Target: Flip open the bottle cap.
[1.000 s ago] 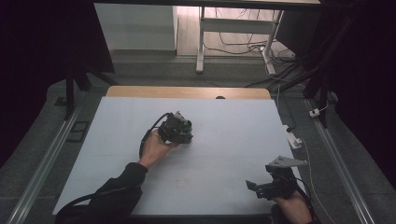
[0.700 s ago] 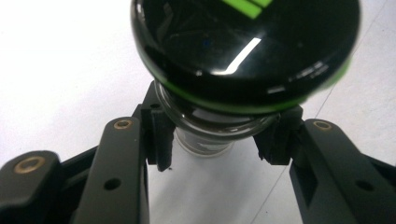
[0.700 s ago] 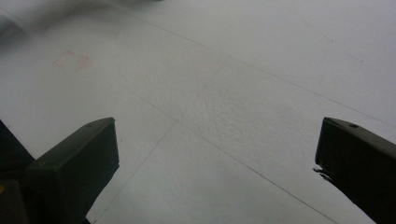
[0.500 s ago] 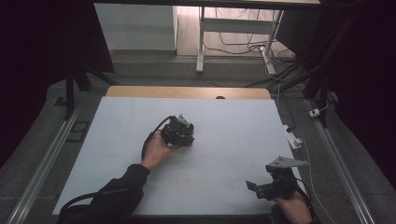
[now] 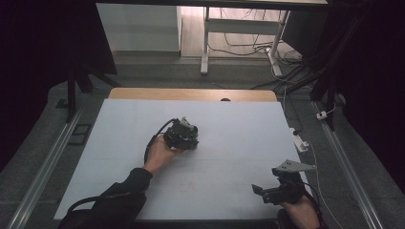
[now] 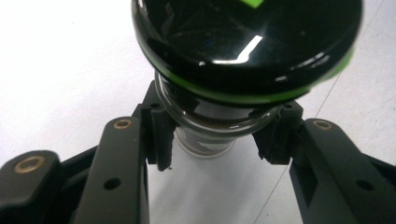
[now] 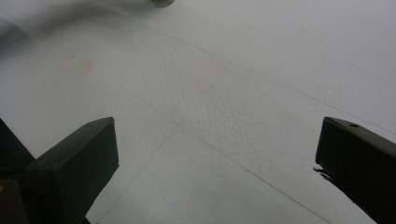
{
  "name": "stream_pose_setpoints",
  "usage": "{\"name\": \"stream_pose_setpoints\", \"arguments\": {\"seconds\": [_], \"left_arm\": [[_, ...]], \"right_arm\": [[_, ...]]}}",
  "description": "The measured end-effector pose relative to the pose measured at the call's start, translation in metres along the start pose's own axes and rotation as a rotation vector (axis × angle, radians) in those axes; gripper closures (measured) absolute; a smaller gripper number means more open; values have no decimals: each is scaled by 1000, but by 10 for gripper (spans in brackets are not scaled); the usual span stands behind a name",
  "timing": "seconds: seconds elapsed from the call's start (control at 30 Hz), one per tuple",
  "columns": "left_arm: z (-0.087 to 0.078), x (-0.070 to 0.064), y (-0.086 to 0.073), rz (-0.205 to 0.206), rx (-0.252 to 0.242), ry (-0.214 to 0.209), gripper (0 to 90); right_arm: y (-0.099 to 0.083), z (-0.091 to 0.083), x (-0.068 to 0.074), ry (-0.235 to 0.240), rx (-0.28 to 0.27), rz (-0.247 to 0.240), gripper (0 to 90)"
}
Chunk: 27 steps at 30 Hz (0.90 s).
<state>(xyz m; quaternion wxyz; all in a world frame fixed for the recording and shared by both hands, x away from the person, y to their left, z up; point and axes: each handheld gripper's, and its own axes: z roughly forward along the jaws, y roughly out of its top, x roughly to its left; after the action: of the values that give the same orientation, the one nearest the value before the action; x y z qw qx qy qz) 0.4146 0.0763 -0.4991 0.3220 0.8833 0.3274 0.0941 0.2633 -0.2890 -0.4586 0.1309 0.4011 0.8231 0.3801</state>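
Item one — my left tool (image 6: 212, 144): jaws closed partway on the glass neck of a jar (image 6: 205, 126), one pad on each side just under its black lid (image 6: 247, 42). In the high view this tool (image 5: 184, 135) sits near the middle of the white bench (image 5: 239, 129), my left hand (image 5: 157, 153) behind it.

Item two — my right tool (image 7: 217, 163): jaws spread wide, nothing between them, bare bench surface beneath. In the high view it (image 5: 272, 191) sits at the near right edge of the bench, well apart from the left.

Item three — the jar: its long axis runs away from the left tool's camera, lid end toward the lens, base toward the bench; upright or tilted, I cannot tell. The lid's top edge is cut off, with a green mark partly shown. In the high view the jar is hidden under the tool.
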Motion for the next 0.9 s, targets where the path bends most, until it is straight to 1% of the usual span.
{"name": "stream_pose_setpoints", "arguments": {"seconds": [0.07, 0.17, 0.23, 0.3, 0.43, 0.57, 0.63, 0.67, 0.73, 0.8, 0.9], "left_arm": [[0, 0, 0, 1, -2, 0, 535], [0, 0, -1, 0, -7, -1, 536], [1, 0, -1, 1, -14, -3, 536], [1, 1, -2, 6, -21, -4, 536], [1, 2, -4, 16, -33, -9, 536], [1, 2, -5, 22, -40, -11, 536], [1, 2, -5, 23, -41, -11, 536], [1, 2, -5, 23, -43, -12, 536], [2, 2, -6, 23, -45, -12, 536], [2, 2, -6, 24, -46, -11, 536], [2, 2, -6, 24, -51, -9, 536]], "right_arm": [[1, 0, 1, 1, -1, -12, 0], [1, 0, 2, 0, -7, -18, 0], [3, -1, 4, -1, -22, -28, 0], [6, -1, 6, 7, -38, -31, 0], [8, -1, 7, 10, -44, -39, 0], [13, -1, 11, 15, -62, -66, 0], [16, 0, 13, 33, -82, -73, 0], [16, 0, 13, 33, -82, -73, 0], [21, 3, 15, 61, -97, -79, 0], [24, 3, 17, 67, -99, -82, 0], [30, 7, 22, 91, -101, -84, 0]]}}
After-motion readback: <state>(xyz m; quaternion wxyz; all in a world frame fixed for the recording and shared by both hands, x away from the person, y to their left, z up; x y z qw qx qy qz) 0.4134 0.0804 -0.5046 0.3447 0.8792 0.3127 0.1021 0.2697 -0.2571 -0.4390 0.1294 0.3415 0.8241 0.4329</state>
